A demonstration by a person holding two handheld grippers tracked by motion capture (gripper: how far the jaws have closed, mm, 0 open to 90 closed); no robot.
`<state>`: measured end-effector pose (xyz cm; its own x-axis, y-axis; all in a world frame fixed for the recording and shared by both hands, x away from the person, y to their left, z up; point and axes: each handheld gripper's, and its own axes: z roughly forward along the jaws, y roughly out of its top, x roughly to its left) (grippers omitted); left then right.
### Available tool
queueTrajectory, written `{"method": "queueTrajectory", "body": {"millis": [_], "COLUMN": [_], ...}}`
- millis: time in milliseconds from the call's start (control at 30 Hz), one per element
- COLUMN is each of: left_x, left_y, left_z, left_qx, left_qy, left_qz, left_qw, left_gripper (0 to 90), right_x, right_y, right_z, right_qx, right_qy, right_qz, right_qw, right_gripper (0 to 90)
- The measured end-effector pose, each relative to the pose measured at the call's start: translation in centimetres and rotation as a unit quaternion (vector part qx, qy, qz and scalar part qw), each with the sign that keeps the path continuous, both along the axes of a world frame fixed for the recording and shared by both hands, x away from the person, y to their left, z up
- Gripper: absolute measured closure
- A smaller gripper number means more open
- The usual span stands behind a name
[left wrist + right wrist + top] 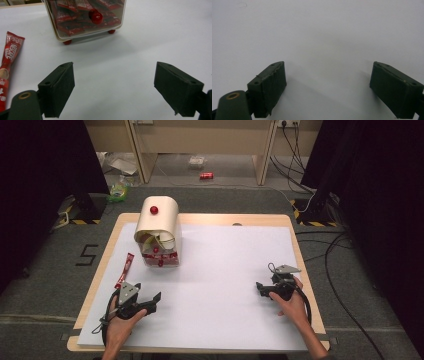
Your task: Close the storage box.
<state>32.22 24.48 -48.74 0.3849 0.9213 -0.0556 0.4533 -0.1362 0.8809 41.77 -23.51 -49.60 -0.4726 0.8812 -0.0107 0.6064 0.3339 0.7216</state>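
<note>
A cream box (158,231) with a rolled-back lid and a red knob stands at the table's back left; its clear front (85,17) shows several red sachets inside. One red Nescafe sachet (125,270) (7,67) lies flat on the white sheet just left of the box. My left gripper (150,301) (115,92) rests near the front left, open, nothing between its jaws, pointing toward the box. My right gripper (262,289) (329,92) rests at the front right, open and empty, over bare white sheet.
A white sheet (225,270) covers most of the wooden table (295,235). Cables (330,250) trail on the floor to the right. Small litter and a red can (206,176) lie on the floor beyond the table.
</note>
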Motion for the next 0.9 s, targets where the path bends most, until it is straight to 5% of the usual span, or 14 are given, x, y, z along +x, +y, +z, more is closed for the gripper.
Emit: {"method": "queueTrajectory", "body": {"millis": [900], "left_x": [-2.5], "left_y": [-1.1], "left_z": [-1.1], "left_qx": [0.038], "left_qy": [0.035], "left_qz": [-0.040], "left_qw": [0.9979], "left_gripper": [16.2], "right_x": [0.0], "right_y": [0.0], "right_z": [0.0], "right_qx": [-0.001], "right_qy": [0.000], "right_qz": [0.000], "right_qw": [1.0000], "right_gripper": [13.9]}}
